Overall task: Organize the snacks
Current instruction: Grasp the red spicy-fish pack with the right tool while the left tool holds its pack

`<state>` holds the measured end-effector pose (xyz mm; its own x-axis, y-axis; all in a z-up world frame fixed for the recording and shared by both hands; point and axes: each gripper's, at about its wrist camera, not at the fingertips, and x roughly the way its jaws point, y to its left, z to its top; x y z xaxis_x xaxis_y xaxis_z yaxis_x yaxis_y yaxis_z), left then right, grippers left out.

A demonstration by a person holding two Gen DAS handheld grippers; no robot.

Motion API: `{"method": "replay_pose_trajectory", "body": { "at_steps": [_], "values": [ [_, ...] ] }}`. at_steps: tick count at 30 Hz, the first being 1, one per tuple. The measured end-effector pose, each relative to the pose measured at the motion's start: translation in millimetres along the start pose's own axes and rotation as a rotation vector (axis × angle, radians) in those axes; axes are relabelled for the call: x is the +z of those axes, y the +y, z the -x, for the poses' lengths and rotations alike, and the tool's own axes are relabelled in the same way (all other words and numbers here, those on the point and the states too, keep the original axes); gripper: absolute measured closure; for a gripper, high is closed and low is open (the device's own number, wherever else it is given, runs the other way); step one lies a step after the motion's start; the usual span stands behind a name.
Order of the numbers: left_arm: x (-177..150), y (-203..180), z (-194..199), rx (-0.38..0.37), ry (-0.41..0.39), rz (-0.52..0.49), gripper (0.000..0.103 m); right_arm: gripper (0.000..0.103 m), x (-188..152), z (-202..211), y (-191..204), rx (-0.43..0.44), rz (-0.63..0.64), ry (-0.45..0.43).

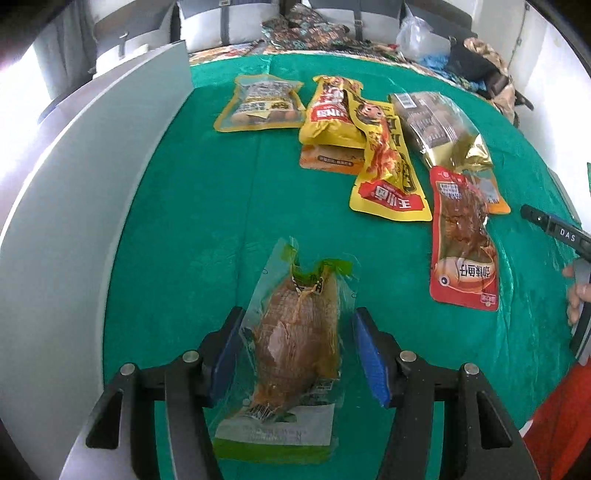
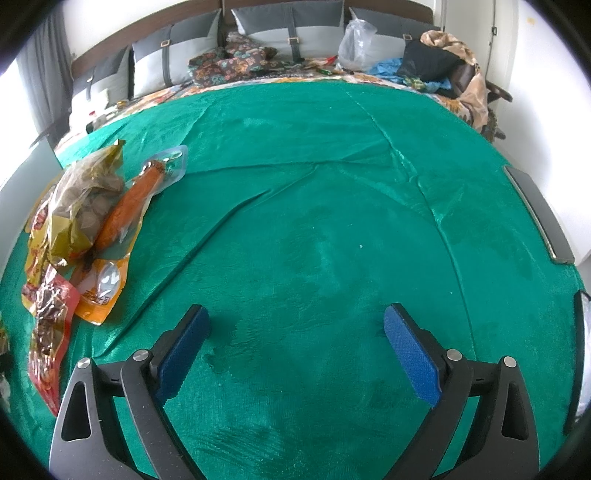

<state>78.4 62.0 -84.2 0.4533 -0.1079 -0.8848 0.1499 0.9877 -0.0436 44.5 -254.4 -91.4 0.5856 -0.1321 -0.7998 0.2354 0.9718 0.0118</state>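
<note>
A clear packet with green edges and a brown dried snack inside (image 1: 295, 332) sits lengthwise between the blue pads of my left gripper (image 1: 299, 314), which is shut on its film edges just over the green cloth (image 1: 203, 221). Beyond it lie loose snacks: a yellow egg packet (image 1: 258, 103), stacked yellow packets (image 1: 332, 114), a long yellow one (image 1: 388, 177), a gold and clear bag (image 1: 436, 125) and a red fish packet (image 1: 461, 240). My right gripper (image 2: 297, 310) stands open over bare cloth, with the snack pile (image 2: 85, 199) to its left.
A tall white panel (image 1: 74, 221) curves along the left of the cloth. The other gripper's black finger (image 1: 554, 229) and a hand (image 1: 576, 295) show at the right edge. Pillows (image 2: 295, 33), a plastic bag (image 2: 354, 44) and clothes (image 2: 443, 62) lie behind the cloth.
</note>
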Motion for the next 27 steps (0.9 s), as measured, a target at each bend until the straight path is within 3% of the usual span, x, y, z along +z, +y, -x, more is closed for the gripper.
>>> {"method": "replay_pose_trajectory", "body": {
  "at_steps": [1,3,5,6,9,11,15,17,18,22,27],
  "values": [
    [-3,1,1,0.003,-0.006,0.006,0.045,0.006,0,0,1,-0.003,0.004,0.002],
    [-4,3,1,0.008,-0.017,0.007,0.045,0.008,3,4,7,-0.011,-0.033,0.105],
    [-9,3,2,0.018,-0.033,0.004,0.045,0.008,2,16,15,0.104,-0.147,0.154],
    [-12,2,2,0.024,-0.038,0.001,0.045,0.008,0,26,32,0.239,-0.216,0.178],
    [-15,1,4,0.027,-0.047,0.004,0.045,0.009,3,33,96,0.347,-0.204,0.239],
    [-20,6,7,0.020,-0.056,0.013,0.046,0.009,8,27,130,0.315,-0.170,0.253],
    [-23,14,11,0.017,-0.073,0.033,0.046,0.006,17,-4,198,0.150,-0.011,0.311],
    [-25,20,13,0.003,-0.081,0.047,0.046,0.008,11,-6,222,0.060,0.137,0.269],
    [-26,22,14,-0.005,-0.084,0.054,0.046,0.010,9,-3,222,0.077,0.153,0.255],
    [-25,26,15,-0.031,-0.093,0.071,0.047,0.053,2,13,198,0.111,0.125,0.224],
    [-23,30,17,-0.084,-0.096,0.110,0.048,0.056,5,36,158,0.267,-0.046,0.210]
  ]
}}
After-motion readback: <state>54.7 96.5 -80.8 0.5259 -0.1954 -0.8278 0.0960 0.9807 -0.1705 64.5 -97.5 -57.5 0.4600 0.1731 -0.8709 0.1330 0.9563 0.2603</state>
